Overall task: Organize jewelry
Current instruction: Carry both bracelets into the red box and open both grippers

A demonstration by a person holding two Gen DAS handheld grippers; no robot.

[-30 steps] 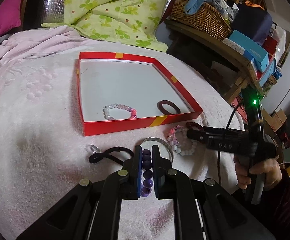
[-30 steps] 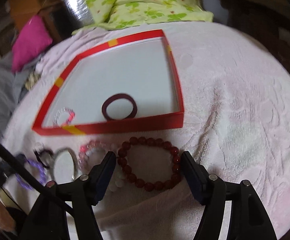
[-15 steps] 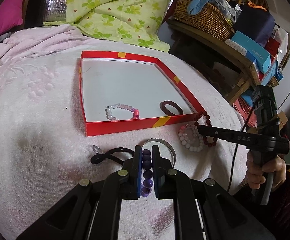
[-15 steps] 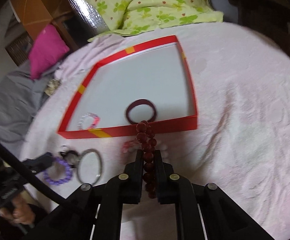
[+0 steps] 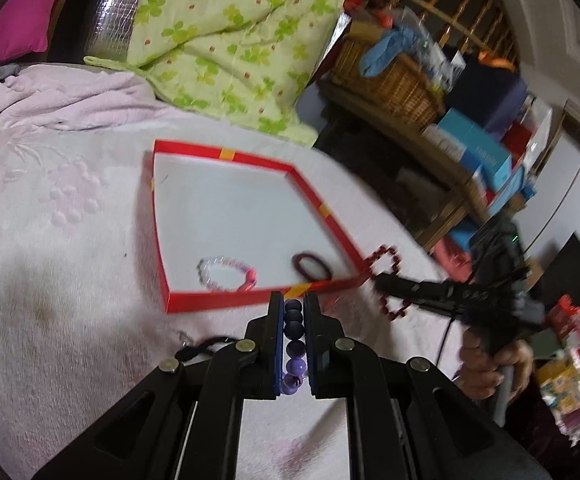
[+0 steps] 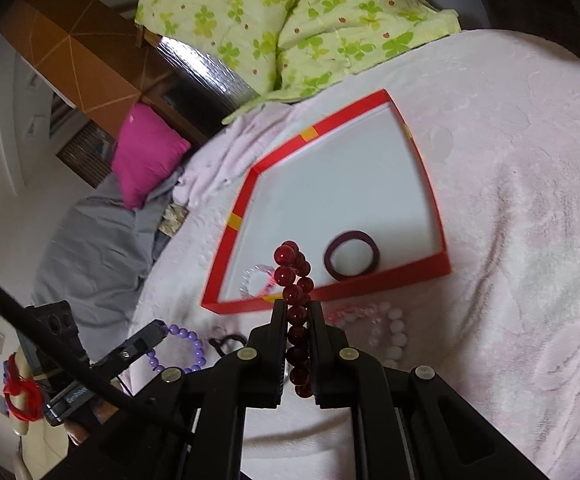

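Only the right wrist view shows white beads [image 6: 396, 326]; each hand-held gripper pinches a bracelet.

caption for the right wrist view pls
Right gripper holding a dark red bead bracelet before the red tray.

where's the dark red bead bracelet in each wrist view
Left wrist view: the dark red bead bracelet is at right of centre, pinched in the right gripper, just off the tray's near right corner.
Right wrist view: bottom centre, standing up between the right gripper's fingers.
Shared landmark: the red tray holding a dark maroon ring.
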